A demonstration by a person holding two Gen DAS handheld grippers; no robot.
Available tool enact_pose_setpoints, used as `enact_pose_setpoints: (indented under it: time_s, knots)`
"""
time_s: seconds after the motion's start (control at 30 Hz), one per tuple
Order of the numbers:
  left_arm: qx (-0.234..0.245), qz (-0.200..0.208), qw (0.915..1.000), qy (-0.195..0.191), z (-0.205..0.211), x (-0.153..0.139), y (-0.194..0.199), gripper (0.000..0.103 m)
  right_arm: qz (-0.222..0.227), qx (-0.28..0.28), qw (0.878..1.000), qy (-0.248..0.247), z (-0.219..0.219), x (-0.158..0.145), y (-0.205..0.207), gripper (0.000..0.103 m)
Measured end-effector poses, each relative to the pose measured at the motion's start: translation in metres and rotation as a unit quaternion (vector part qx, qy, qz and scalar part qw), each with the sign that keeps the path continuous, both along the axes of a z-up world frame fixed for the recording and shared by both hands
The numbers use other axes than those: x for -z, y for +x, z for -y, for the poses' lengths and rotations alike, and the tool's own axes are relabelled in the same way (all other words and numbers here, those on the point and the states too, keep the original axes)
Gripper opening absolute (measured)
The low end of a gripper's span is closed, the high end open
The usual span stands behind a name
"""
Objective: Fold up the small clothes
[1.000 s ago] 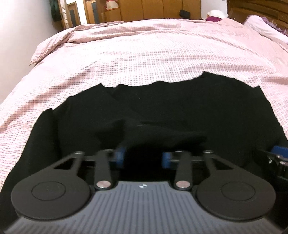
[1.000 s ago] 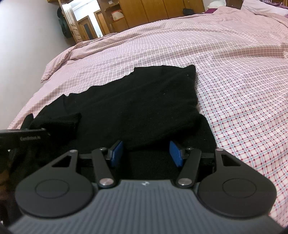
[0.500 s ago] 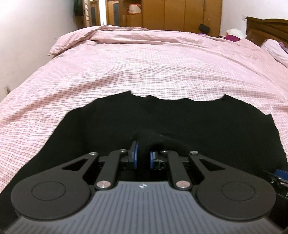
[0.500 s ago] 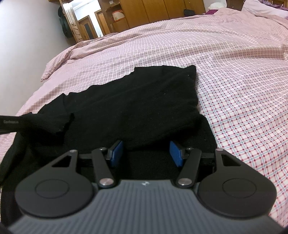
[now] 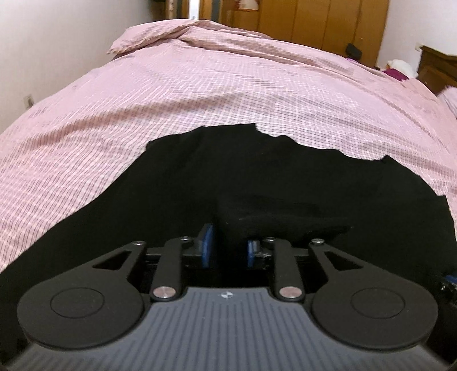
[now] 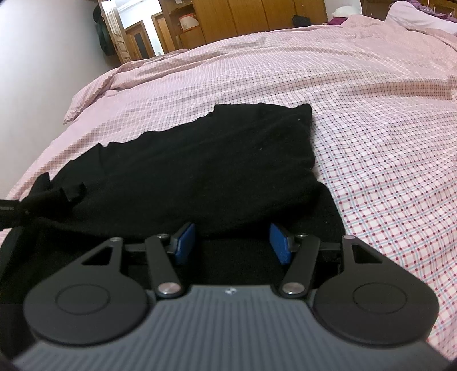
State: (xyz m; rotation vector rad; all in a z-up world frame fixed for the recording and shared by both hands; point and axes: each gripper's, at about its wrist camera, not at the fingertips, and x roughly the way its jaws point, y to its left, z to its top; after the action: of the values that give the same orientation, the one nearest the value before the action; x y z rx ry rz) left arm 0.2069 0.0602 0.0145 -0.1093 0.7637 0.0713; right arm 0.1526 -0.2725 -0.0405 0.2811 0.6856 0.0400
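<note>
A black garment (image 5: 257, 177) lies spread on the bed, and the right wrist view shows it as a flat dark sheet (image 6: 200, 159). My left gripper (image 5: 228, 248) sits low over its near part. Its jaws are opening, and a raised fold of the black cloth (image 5: 280, 217) stands between the blue pads and leans over the right one. The left gripper's fingers (image 6: 10, 207) show at the left edge of the right wrist view, with a bunched bit of cloth (image 6: 62, 194) beside them. My right gripper (image 6: 232, 242) is open over the garment's near hem, its pads wide apart.
The pink checked bedspread (image 5: 228, 100) covers the whole bed, rumpled at the far end (image 5: 185, 31). Wooden wardrobes (image 6: 257, 17) and a doorway (image 6: 137, 40) stand beyond it. A white wall (image 6: 42, 71) runs along the left, and a dark headboard (image 5: 437, 71) is at the far right.
The left gripper shut on a fold of the black cloth, shifted sideways and rolled with it, and its pads now stand apart again. The right gripper has not moved.
</note>
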Motion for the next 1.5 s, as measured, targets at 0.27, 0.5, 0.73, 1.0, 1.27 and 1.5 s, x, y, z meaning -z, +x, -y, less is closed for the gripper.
enact_pose_setpoints:
  time_s: [0.27, 0.5, 0.73, 1.0, 1.27, 1.5]
  knots:
    - [-0.017, 0.004, 0.9997, -0.019, -0.013, -0.008, -0.012, 0.044, 0.0, -0.002, 1.0, -0.009, -0.002, 0.0, 0.0, 0.059]
    - [-0.061, 0.011, 0.9969, -0.049, -0.036, -0.016, -0.025, 0.048, -0.002, -0.005, 1.0, -0.014, -0.003, 0.0, 0.0, 0.059]
    - [-0.073, 0.012, 0.9964, -0.041, -0.057, -0.026, -0.032, 0.048, -0.021, -0.004, 1.0, -0.015, -0.005, -0.01, 0.003, 0.059]
    - [-0.006, 0.042, 0.9987, -0.029, -0.035, -0.043, -0.027, 0.049, 0.003, 0.002, 1.0, -0.01, 0.021, -0.042, 0.023, 0.06]
    - [0.05, 0.043, 0.9975, -0.026, -0.001, -0.032, -0.011, 0.049, -0.032, 0.035, 0.999, -0.02, 0.061, -0.023, 0.09, 0.06]
    - [0.07, 0.03, 0.9966, -0.031, 0.011, -0.015, 0.006, 0.049, -0.014, -0.003, 1.0, -0.006, 0.059, -0.012, 0.111, 0.01]
